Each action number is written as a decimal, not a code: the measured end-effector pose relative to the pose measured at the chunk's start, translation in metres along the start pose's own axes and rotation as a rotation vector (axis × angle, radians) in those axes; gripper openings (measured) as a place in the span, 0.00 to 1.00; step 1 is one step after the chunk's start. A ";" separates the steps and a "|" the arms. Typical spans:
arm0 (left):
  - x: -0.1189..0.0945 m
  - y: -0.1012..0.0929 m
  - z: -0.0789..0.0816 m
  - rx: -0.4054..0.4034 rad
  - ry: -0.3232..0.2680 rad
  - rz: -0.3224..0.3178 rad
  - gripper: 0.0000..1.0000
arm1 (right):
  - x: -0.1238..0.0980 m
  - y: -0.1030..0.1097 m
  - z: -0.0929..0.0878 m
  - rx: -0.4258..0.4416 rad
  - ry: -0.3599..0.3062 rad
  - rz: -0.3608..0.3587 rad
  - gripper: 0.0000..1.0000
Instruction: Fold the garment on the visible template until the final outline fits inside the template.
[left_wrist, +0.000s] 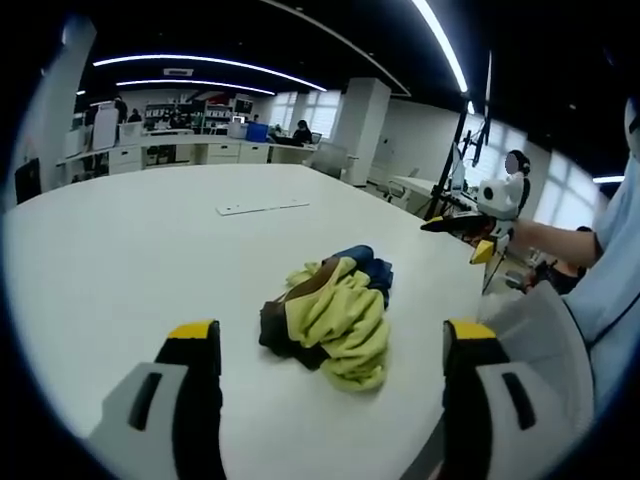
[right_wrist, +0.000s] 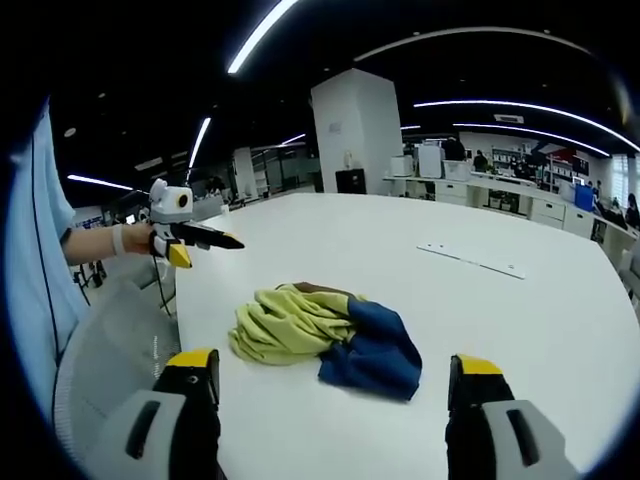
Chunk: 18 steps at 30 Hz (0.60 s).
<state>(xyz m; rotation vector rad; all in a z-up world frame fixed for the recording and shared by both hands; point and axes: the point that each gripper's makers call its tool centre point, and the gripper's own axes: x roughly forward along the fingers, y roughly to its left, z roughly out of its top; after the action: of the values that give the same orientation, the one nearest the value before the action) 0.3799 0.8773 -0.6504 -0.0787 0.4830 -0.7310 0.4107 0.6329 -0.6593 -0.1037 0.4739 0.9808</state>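
Lying crumpled on the table (left_wrist: 120, 260), the garment (left_wrist: 335, 315) is untouched, nothing yet spread for folding. Both grippers, left (left_wrist: 330, 345) and right (right_wrist: 335, 375), hover wide apart and empty, likely lining up a first grab.

Our left tongs (left_wrist: 332, 350) have two dark jaws, each capped with a yellow tip and backed by a grey casing with a dark slot. Our right tongs (right_wrist: 335, 380) are built the same: black jaws, yellow tips, grey slotted housings. Seen from across, each of them shows a white rounded body, slim black jaws and a yellow tab beneath. We wear a light blue shirt (left_wrist: 620, 270) with short sleeves, and a white band (right_wrist: 117, 239) at one wrist.
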 end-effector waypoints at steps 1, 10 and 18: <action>0.000 0.000 0.000 -0.001 0.001 -0.001 0.89 | 0.000 0.000 -0.001 0.000 0.003 0.001 0.96; 0.000 0.000 -0.001 -0.001 0.002 -0.001 0.89 | 0.001 0.000 -0.001 0.000 0.010 0.008 0.96; 0.000 0.003 -0.001 0.004 -0.008 0.017 0.82 | 0.005 0.000 -0.004 -0.004 0.026 0.020 0.95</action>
<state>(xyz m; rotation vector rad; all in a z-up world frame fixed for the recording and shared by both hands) 0.3814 0.8793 -0.6524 -0.0737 0.4739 -0.7147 0.4117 0.6355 -0.6647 -0.1153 0.4973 1.0014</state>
